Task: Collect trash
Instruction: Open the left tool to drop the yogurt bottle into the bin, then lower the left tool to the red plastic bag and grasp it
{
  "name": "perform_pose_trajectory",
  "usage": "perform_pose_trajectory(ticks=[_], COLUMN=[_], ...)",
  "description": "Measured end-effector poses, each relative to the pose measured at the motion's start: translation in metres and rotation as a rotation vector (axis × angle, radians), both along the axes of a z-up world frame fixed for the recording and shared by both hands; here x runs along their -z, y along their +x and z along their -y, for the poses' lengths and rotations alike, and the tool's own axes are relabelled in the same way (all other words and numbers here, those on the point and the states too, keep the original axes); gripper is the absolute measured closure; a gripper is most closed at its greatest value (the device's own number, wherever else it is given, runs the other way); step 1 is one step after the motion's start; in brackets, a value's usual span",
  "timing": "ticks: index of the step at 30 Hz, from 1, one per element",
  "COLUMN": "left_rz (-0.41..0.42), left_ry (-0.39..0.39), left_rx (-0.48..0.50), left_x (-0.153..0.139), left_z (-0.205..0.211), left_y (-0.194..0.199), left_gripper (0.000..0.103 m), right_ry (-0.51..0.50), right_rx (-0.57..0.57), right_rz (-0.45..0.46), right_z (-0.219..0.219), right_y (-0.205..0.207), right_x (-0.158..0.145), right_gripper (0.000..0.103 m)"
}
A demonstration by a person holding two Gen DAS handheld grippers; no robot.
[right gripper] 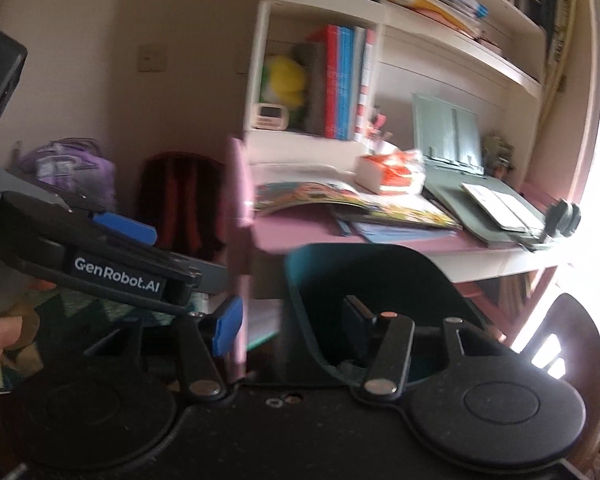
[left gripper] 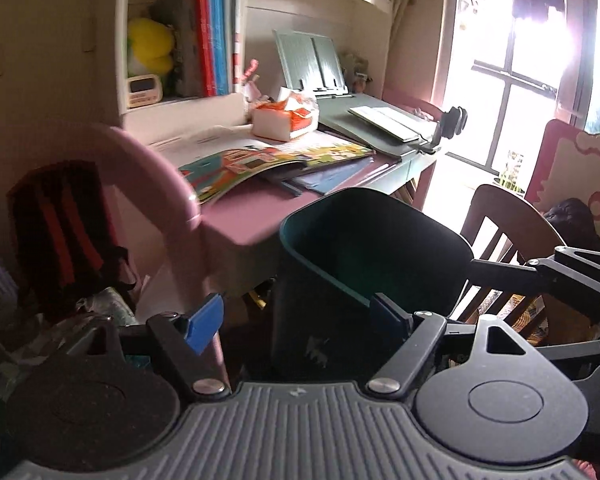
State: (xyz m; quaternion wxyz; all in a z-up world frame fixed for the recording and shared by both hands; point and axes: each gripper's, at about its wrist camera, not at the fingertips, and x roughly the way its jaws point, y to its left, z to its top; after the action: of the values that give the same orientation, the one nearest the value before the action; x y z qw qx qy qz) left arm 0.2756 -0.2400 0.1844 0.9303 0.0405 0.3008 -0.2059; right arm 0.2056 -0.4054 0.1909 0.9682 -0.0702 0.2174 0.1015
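So there's a dark teal plastic trash bin (left gripper: 364,248) sitting right in front of the pink worktop (left gripper: 236,216), and from what I can see of its inside it's just dark, can't make out anything in it. The left hand-held gripper (left gripper: 296,312) is spread wide, blue pads apart, and its right finger looks like it's over the bin's near rim. The right hand-held gripper (right gripper: 292,320) is also released, one finger dipping inside the bin and the other outside the wall. Up on the worktop there's an orange-and-white tissue pack (left gripper: 284,118) beside a colourful open picture book (left gripper: 260,164).
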Motion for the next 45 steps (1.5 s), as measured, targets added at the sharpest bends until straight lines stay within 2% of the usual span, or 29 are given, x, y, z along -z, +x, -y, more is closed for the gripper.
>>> perform_pose_trajectory(ticks=[7, 12, 19, 22, 24, 28, 32, 40, 45], left_rz=[0.010, -0.013, -0.051, -0.085, -0.104, -0.145, -0.198, -0.405, -0.571], left_ry=[0.009, 0.005, 0.011, 0.006, -0.005, -0.014, -0.032, -0.003, 0.035], left_rx=[-0.080, -0.173, -0.301, -0.347, -0.377, -0.417, -0.470, -0.614, -0.683], left_x=[0.005, 0.023, 0.070, 0.096, 0.117, 0.159, 0.208, 0.340, 0.419], left_z=[-0.070, -0.131, -0.207, -0.233, -0.251, -0.278, -0.306, -0.356, -0.387], left_y=[-0.037, -0.061, -0.090, -0.095, -0.098, -0.098, -0.095, -0.069, -0.054], left_gripper=[0.022, 0.022, 0.020, 0.014, 0.006, 0.004, 0.002, 0.002, 0.002], right_ry=[0.038, 0.075, 0.090, 0.121, 0.128, 0.142, 0.077, -0.024, -0.091], right_rx=[-0.118, -0.232, -0.382, -0.430, -0.457, -0.475, -0.469, -0.368, -0.406], right_rz=[-0.012, -0.032, -0.073, -0.119, -0.160, -0.226, -0.299, -0.556, -0.722], right_z=[-0.047, -0.086, -0.148, -0.170, -0.181, -0.203, -0.226, -0.262, -0.277], right_y=[-0.015, -0.020, -0.022, -0.017, -0.015, -0.005, 0.006, 0.052, 0.075], right_x=[0.009, 0.030, 0.083, 0.114, 0.135, 0.184, 0.238, 0.361, 0.427], right_gripper=[0.046, 0.046, 0.045, 0.045, 0.045, 0.043, 0.043, 0.042, 0.043])
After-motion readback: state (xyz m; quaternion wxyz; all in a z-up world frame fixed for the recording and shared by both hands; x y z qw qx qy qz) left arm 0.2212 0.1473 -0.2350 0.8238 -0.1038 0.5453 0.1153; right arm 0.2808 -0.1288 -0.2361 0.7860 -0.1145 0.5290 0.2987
